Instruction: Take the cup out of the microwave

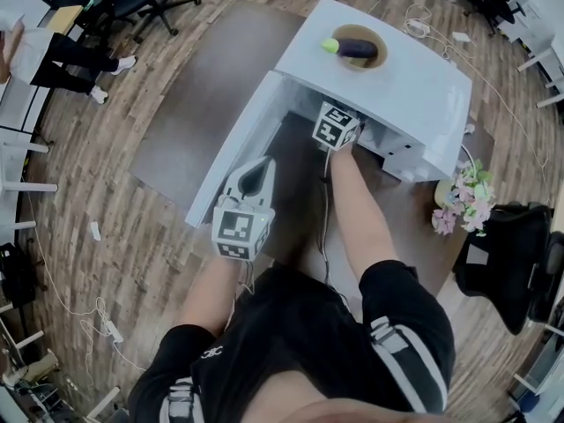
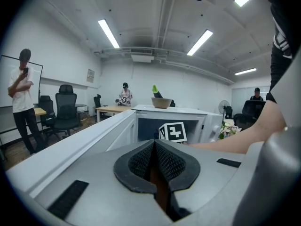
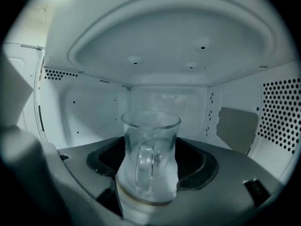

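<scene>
A clear glass cup with a handle stands inside the white microwave, its handle turned toward the camera in the right gripper view. My right gripper reaches into the cavity and its dark pads press on both sides of the cup. From the head view only that gripper's marker cube shows at the microwave's mouth; the cup is hidden there. My left gripper hangs by the open door, jaws shut with nothing between them, shown as well in its own view.
A wooden bowl with an eggplant sits on top of the microwave. Flowers and a black chair stand to the right. A person stands at the far left of the room, with office chairs and desks behind.
</scene>
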### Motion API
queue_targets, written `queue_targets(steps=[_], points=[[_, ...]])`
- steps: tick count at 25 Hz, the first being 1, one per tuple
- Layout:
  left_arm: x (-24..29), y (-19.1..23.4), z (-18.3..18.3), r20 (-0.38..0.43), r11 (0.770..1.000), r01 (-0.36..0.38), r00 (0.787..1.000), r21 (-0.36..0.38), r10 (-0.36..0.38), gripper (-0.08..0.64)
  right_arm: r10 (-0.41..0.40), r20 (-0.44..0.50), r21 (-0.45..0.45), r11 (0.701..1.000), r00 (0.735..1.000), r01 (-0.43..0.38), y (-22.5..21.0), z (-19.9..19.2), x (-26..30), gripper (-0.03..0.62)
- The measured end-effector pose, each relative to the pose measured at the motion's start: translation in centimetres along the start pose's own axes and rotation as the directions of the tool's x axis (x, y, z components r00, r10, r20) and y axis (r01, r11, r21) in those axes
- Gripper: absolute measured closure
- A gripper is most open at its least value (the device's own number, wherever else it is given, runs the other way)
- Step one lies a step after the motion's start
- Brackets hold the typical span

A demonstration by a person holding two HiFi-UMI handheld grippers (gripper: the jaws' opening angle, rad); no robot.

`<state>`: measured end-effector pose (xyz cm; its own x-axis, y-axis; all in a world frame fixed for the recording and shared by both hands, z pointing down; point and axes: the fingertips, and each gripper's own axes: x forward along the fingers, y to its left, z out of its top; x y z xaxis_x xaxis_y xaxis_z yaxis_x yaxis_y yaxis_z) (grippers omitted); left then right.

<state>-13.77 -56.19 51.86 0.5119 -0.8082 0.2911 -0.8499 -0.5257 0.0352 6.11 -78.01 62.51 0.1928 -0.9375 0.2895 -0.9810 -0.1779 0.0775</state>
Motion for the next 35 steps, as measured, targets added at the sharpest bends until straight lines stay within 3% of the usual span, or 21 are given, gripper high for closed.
queue_targets(steps=[14, 22, 30, 35], points=[[-1.7, -2.1, 1.0, 0.045, 1.0, -0.019, 0.999, -0.025, 0.02, 0.557, 0.171, 0.045, -0.01, 0.985, 0.984, -0.171, 0.4, -1.2, -7.2, 0.273], [-3.7, -3.6, 2.2, 0.078, 0.997, -0.065, 0.995, -0.04, 0.068, 0.558, 0.308, 0.115, -0.029, 0.951, 0.945, -0.306, 0.7, 0.5, -16.8, 0.273], [-6.3, -5.1, 3.6, 0.122, 0.993, -0.105, 0.986, -0.049, 0.11, 0.558, 0.404, 0.203, -0.002, 0.911, 0.892, -0.412, -1.8, 5.2, -25.7, 0.275], [-7.3, -5.9, 4.5, 0.14, 0.993, -0.111, 0.983, -0.046, 0.116, 0.558, 0.4, 0.245, -0.026, 0.913, 0.883, -0.407, -4.1, 8.7, -29.1, 0.275]])
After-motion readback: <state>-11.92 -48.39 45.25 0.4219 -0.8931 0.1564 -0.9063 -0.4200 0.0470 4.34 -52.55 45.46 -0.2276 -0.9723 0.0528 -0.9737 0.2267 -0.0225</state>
